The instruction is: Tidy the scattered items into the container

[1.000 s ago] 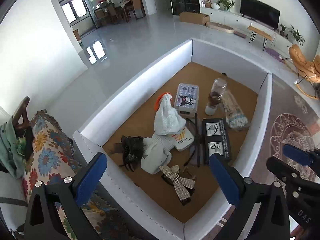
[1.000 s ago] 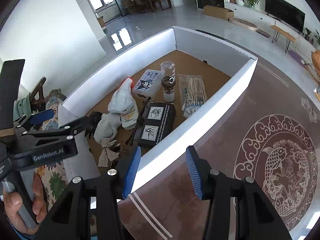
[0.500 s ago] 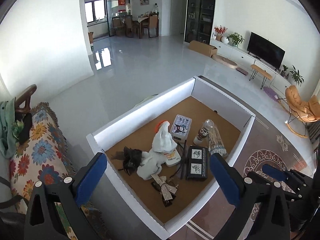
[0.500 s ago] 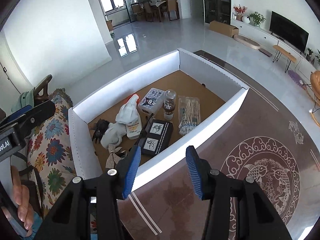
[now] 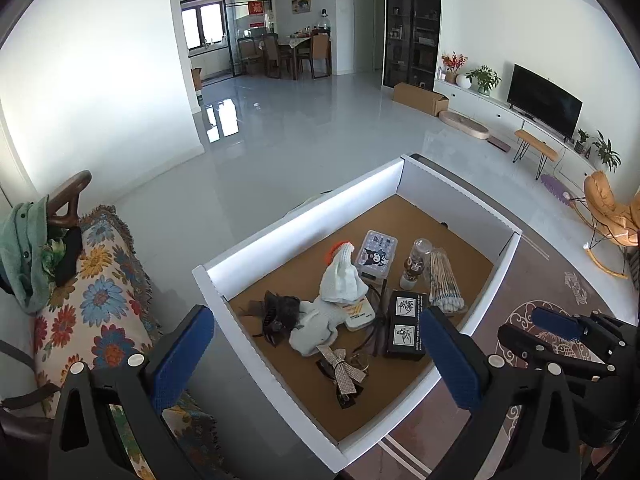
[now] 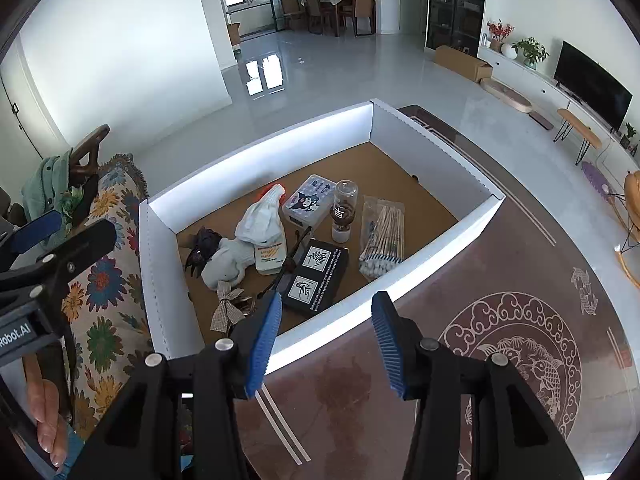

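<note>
Both grippers hang empty above the scene: the left gripper [image 5: 316,356] has its jaws wide apart, and the right gripper [image 6: 324,340] has its jaws apart with nothing between them. Every item in view lies inside the white-walled container [image 6: 160,264], clustered toward its near-left corner: a black box [image 6: 316,276], a small bottle [image 6: 344,212], a bag of cotton swabs [image 6: 382,240], a printed case [image 6: 308,200], a white knitted piece [image 6: 260,220], a dark hair clip [image 6: 202,248] and a bow [image 6: 226,308]. Nothing loose shows on the desk [image 6: 400,400] beside the container, so the tidying looks finished or nearly so. To end it well, I judge it best to keep both grippers clear of the thin walls, scan the desk's edges for strays, and leave the upright bottle undisturbed, since it looks easy to tip.
</note>
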The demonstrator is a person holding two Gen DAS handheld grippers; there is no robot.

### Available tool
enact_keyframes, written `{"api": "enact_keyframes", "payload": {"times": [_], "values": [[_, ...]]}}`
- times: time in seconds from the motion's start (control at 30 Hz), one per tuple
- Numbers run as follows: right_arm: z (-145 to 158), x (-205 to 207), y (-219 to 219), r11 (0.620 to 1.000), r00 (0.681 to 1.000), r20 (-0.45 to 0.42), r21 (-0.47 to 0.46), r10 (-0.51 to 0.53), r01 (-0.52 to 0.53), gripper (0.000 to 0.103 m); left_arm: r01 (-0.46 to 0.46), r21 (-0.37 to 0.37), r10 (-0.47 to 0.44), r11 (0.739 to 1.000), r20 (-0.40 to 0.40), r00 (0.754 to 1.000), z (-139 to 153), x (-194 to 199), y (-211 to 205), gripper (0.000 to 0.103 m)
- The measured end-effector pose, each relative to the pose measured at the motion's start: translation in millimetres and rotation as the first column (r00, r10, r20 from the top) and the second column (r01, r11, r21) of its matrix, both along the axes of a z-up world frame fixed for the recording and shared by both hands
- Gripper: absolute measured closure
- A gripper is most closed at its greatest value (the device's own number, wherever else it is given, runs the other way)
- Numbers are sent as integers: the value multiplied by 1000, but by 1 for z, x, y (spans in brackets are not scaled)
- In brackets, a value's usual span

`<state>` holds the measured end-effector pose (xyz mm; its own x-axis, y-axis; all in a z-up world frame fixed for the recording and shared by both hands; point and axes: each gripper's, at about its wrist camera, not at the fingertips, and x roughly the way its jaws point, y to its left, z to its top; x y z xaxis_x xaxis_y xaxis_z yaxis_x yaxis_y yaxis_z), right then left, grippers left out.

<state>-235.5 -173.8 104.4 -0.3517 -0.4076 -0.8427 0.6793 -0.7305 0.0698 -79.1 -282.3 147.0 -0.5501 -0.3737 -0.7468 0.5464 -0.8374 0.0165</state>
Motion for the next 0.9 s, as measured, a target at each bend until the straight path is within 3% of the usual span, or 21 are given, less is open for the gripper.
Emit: {"api": "enact_keyframes", "payload": {"times": [0.6,0.77,0.9], "values": [[-7,-3,-6,1000,1000,14,3,15,-15,55,5,-7,-5,1000,29,1000,-11,-7,3,0],[-8,-5,-9,1000,1000,13,4,18,-18,55,63,49,-64,997,10,998,-12,-7,2,0],[-11,-5,-14,1000,1000,14,9,24,-24,55,49,-18,-49,999,2,999,-9,-8,8,0]]}}
